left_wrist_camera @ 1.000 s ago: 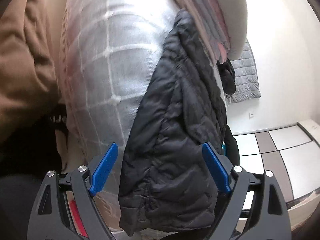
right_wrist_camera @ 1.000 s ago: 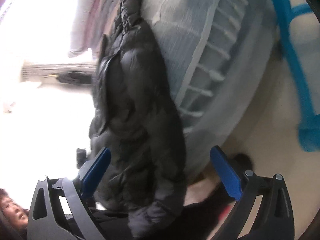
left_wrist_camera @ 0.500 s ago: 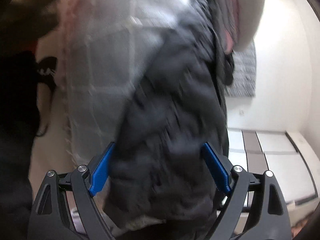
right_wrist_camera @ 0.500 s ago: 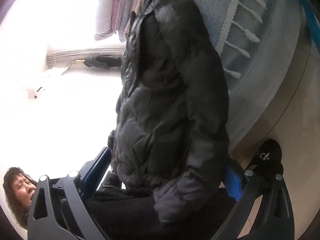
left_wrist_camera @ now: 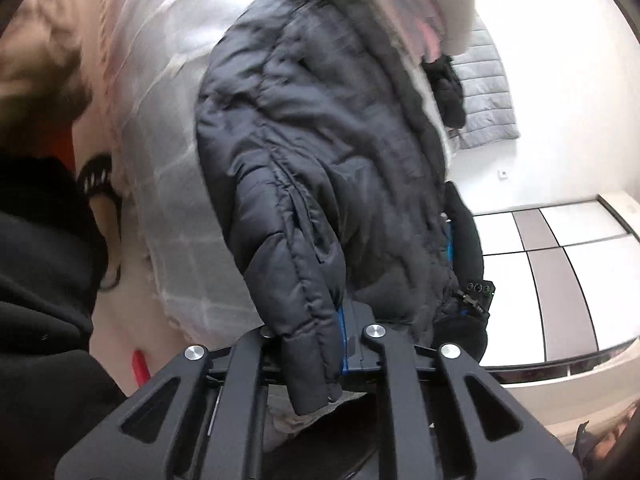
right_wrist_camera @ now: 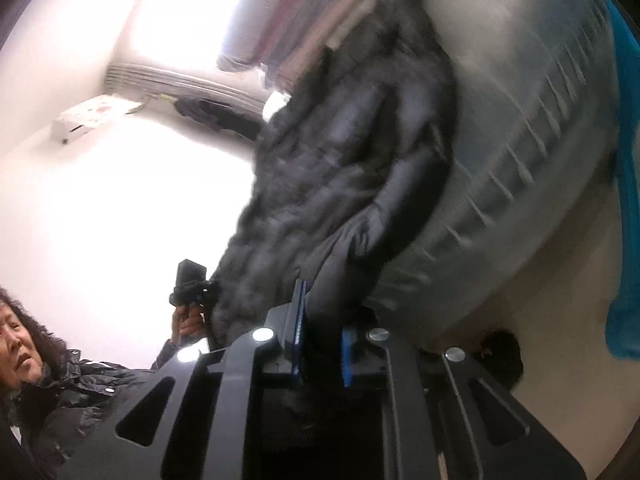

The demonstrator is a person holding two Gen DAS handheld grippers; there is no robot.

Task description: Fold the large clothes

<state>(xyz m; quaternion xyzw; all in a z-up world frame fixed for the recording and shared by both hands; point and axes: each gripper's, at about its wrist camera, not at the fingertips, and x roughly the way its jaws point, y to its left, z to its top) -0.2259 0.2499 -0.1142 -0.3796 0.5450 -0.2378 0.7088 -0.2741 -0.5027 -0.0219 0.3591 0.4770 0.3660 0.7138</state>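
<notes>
A black quilted puffer jacket (left_wrist_camera: 320, 152) lies over the edge of a bed with a pale checked cover (left_wrist_camera: 168, 92). My left gripper (left_wrist_camera: 320, 344) is shut on the jacket's lower hem, the blue pads pinching the fabric. In the right wrist view the same jacket (right_wrist_camera: 352, 184) hangs along the grey-blue fringed bedcover (right_wrist_camera: 520, 152). My right gripper (right_wrist_camera: 320, 344) is shut on the jacket's other lower edge. The other handheld gripper (right_wrist_camera: 192, 284) shows at the jacket's left side.
Folded pink and grey clothes (left_wrist_camera: 404, 12) are stacked above the jacket. A grey quilted garment (left_wrist_camera: 484, 96) hangs on the white wall. A tiled floor (left_wrist_camera: 560, 272) lies to the right. A blue frame (right_wrist_camera: 624, 184) stands at the right edge. A person's face (right_wrist_camera: 20, 344) is at lower left.
Both grippers went from wide open around the jacket to shut on its lower edge. Both views have shifted and tilted as the jacket is taken hold of.
</notes>
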